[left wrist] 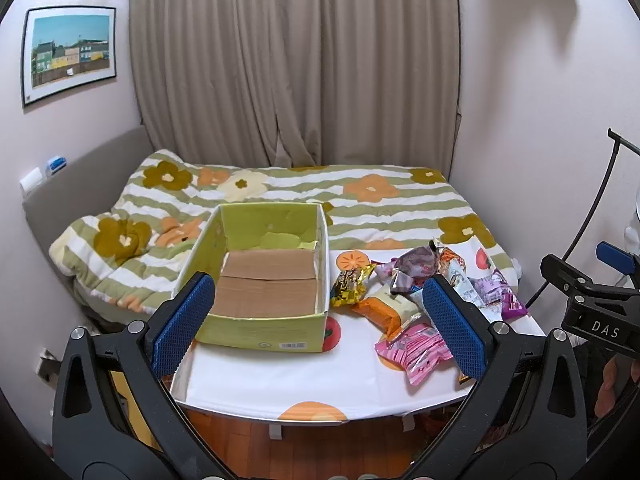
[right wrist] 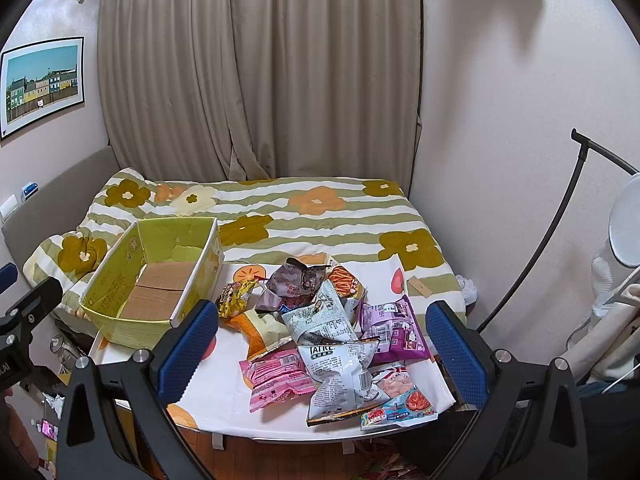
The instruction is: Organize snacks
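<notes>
A green cardboard box [left wrist: 260, 332], open on top with only its brown bottom flaps showing inside, stands on a small table [left wrist: 280, 380]; it also shows in the right wrist view [right wrist: 120, 276]. A pile of snack packets lies to its right: a gold packet [left wrist: 348, 284], an orange packet [left wrist: 380, 308], a pink packet [right wrist: 276, 380], a white packet [right wrist: 340, 376], a purple packet [right wrist: 392, 328]. My left gripper [left wrist: 320, 320] is open and holds nothing, above the table's near edge. My right gripper [right wrist: 324, 352] is open and holds nothing, above the pile.
The table has a white cloth with orange fruit prints. Behind it is a bed with a flowered quilt [left wrist: 360, 200], then curtains [left wrist: 296, 60]. Walls stand left and right. A black lamp stand [right wrist: 560, 220] and white bags are at the right. Wooden floor lies below.
</notes>
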{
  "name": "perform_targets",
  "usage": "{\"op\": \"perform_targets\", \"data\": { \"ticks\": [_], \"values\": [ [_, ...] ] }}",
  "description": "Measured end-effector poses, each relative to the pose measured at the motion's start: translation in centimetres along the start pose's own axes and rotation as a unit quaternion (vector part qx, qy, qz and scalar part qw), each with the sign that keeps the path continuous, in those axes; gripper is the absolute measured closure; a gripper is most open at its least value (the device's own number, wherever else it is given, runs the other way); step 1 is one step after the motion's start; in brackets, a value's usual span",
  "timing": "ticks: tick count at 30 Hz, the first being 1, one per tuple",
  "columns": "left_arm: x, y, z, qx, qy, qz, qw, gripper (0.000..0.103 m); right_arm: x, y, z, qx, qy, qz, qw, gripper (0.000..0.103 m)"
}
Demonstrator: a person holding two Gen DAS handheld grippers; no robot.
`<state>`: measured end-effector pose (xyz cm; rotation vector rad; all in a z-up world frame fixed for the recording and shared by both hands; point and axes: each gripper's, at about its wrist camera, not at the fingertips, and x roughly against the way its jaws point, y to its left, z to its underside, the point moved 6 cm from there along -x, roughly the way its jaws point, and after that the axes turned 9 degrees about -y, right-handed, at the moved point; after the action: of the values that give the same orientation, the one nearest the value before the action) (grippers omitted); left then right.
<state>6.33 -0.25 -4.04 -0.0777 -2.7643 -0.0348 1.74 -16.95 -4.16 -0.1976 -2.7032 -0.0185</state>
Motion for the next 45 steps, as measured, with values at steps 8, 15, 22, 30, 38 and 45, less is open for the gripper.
{"op": "perform_targets", "data": {
  "ticks": [8,15,22,30,38,45],
  "values": [
    [-0.1,-0.3,0.0,-0.001,0.002,0.001,1.0000,0.000,-0.1,-0.1,-0.1,0.000,0.001,-0.001,1.000,0.000],
    [-2.1,-0.8,0.5,-0.008,0.042,0.029,0.9987,0.000,-0.1,-0.9,0.5,-0.009,0.013,0.009,1.000,0.000],
    [-7.1,-3.0,4.7,-0.016,0.115,0.107,0.9875,0.000,-2.3,-3.3,3.6,-0.020,0.063,0.042,0.997,0.000],
    [-13.1,-7.1,11.4,-0.015,0.200,0.151,0.9679,0.000,-6.3,-6.4,8.6,-0.033,0.123,0.037,0.991,0.000],
    [-18.7,-10.1,15.8,0.049,0.269,0.147,0.9506,0.000,-11.1,-6.5,12.5,-0.004,0.166,-0.038,0.985,0.000],
    [-22.2,-12.8,18.2,0.095,0.315,0.139,0.9341,0.000,-14.3,-5.6,14.6,0.038,0.185,-0.115,0.975,0.000]
  ]
}}
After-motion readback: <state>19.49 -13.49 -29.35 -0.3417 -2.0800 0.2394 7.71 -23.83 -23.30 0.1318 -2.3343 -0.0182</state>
